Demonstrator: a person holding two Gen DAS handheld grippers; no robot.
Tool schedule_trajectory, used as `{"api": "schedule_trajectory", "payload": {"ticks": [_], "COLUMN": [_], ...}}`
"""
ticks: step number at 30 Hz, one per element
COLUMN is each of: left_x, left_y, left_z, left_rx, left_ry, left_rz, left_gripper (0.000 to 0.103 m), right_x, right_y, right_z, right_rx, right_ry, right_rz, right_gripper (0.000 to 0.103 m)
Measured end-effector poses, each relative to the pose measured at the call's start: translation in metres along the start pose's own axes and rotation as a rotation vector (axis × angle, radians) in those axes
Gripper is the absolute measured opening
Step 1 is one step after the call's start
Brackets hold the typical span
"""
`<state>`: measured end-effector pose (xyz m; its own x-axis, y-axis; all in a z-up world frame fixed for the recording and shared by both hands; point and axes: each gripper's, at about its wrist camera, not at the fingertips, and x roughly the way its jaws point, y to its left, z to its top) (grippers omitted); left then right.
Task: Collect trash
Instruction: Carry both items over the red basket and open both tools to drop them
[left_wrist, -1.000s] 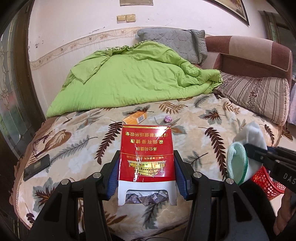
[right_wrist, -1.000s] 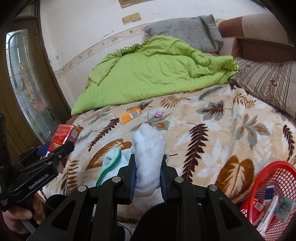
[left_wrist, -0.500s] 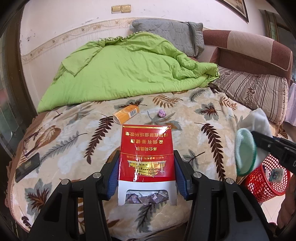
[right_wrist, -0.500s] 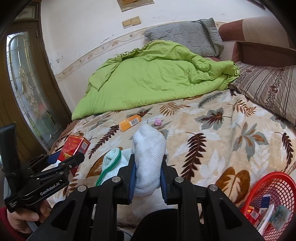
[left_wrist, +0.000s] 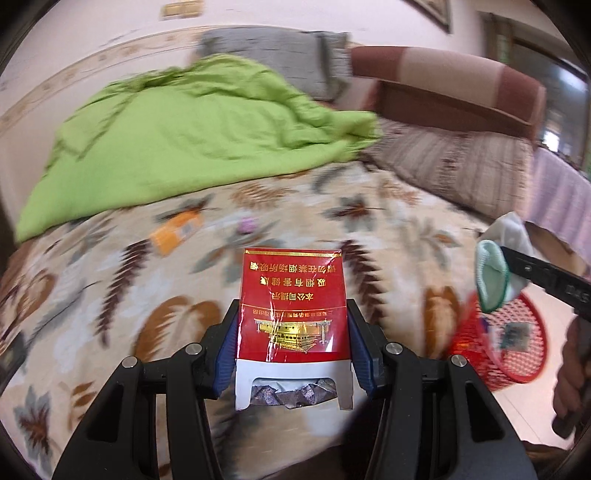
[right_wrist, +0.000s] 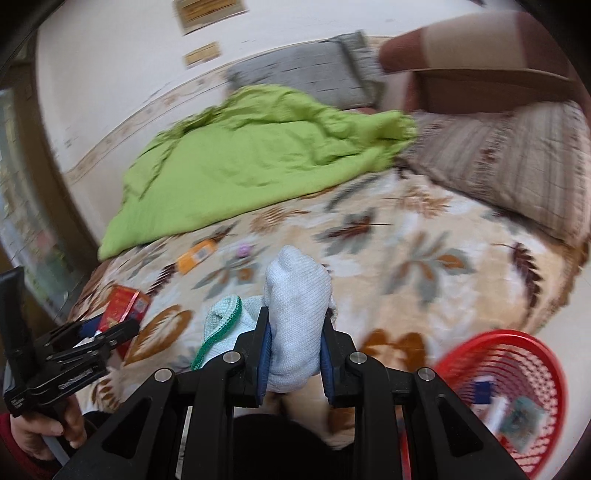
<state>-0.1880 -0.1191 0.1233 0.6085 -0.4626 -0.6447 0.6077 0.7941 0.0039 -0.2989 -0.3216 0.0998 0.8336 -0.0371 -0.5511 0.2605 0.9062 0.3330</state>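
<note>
Cigarette pack between tool pads

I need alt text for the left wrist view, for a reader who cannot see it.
The left hand-held gripper clamps a red cigarette pack above a leaf-patterned bed. At right, a red basket stands beside the bed, with a white sock above it.
</note>
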Motion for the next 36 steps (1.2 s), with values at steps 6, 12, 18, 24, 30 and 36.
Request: {"api": "schedule_trajectory", "payload": {"ticks": [6, 12, 18, 24, 30, 36], "left_x": [0.009, 0.019, 0.032, 0.05, 0.068, 0.072], "left_y": [-0.05, -0.122, -0.183, -0.223, -0.243, -0.244], "left_z": [0.021, 0.036, 0.035, 0.025, 0.011, 0.008], "left_rx": [0.058, 0.142, 0.213, 0.259, 0.29, 0.273], "left_ry": [0.026, 0.068, 0.119, 0.158, 0.192, 0.198], "left_rz": [-0.184, -0.36, -0.475, -0.518, -0.53, -0.546], "left_gripper": [0.051, 0.051, 0.051, 0.051, 0.052, 0.072], "right_x": [-0.037, -0.082, -0.108, -0.11, -0.102, -0.095], "right_y": [-0.057, -0.12, -0.159, -0.176, -0.186, -0.19], "right_z": [-0.002, -0.009, -0.016, -0.022, -0.024, -0.026], "right_rx": [0.062, 0.135, 0.192, 0.2, 0.196, 0.195], "right_ry": [-0.024, -0.055, -0.067, -0.048, -0.024, -0.002], "right_rz": [-0.136, -0.277, -0.351, -0.373, -0.39, -0.371], "right_gripper": [0.025, 0.025, 0.026, 0.026, 0.029, 0.043]}}
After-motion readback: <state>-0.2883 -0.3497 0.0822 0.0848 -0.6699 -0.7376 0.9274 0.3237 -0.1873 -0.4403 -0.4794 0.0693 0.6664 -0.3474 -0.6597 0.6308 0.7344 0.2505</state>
